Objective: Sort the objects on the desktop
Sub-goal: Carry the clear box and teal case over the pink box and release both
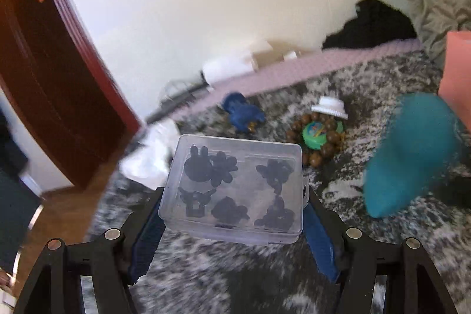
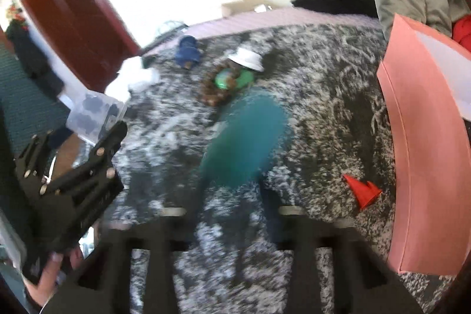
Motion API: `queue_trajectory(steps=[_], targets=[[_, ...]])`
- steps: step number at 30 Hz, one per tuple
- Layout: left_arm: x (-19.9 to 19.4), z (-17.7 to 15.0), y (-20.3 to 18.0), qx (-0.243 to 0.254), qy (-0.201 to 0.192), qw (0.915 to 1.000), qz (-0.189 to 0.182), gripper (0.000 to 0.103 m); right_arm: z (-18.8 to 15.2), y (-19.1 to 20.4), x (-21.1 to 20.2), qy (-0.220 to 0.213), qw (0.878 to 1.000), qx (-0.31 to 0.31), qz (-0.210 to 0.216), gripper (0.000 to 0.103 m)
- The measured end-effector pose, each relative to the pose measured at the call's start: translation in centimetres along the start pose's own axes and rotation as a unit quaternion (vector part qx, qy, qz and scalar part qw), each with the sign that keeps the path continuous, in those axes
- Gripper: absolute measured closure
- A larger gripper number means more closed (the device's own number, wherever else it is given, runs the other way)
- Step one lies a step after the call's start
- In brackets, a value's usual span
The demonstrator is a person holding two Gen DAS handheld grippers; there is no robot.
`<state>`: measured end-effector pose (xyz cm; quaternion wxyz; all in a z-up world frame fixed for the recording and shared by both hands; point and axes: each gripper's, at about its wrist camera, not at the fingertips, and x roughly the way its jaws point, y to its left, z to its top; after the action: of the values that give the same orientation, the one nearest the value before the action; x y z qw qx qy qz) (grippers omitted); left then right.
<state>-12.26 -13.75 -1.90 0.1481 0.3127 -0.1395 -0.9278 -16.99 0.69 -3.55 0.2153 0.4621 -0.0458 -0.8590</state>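
My left gripper [image 1: 232, 196] is shut on a clear plastic box [image 1: 235, 187] with several dark shaped pieces inside; its blue pads [image 1: 147, 243] press on both sides. The box hangs above the grey-and-white shaggy rug [image 1: 353, 96]. In the right wrist view the same box [image 2: 94, 111] and left gripper [image 2: 112, 134] are at the left, with a hand [image 2: 50, 275] behind them. My right gripper [image 2: 232, 184] is blurred and is shut on a teal soft object [image 2: 247, 134] that hides its tips. The teal object [image 1: 412, 152] also appears on the right in the left wrist view.
On the rug lie a wooden bead bracelet [image 1: 312, 158] around a green round thing [image 1: 315, 133], a white cap [image 1: 329, 106], a blue toy [image 1: 243, 112] and a red cone-like piece [image 2: 363, 190]. A pink box [image 2: 426, 152] stands at the right. A dark red door [image 1: 53, 72] is at the left.
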Motion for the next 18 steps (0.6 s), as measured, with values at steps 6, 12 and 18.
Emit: queue_trajectory(steps=[6, 12, 18], targets=[[-6.7, -0.7, 3.7, -0.047, -0.022, 0.9987, -0.001, 0.030, -0.2, 2.2, -5.3, -0.069, 0.997, -0.045, -0.010, 0.103], [-8.6, -1.5, 7.2, -0.112, -0.026, 0.9920, -0.051, 0.030, -0.2, 0.2, -5.7, -0.067, 0.997, -0.029, 0.011, 0.103], [-6.8, -2.7, 9.0, -0.140, -0.009, 0.9866, -0.083, 0.030, 0.1, 0.6, 1.2, -0.026, 0.997, -0.073, 0.026, 0.004]])
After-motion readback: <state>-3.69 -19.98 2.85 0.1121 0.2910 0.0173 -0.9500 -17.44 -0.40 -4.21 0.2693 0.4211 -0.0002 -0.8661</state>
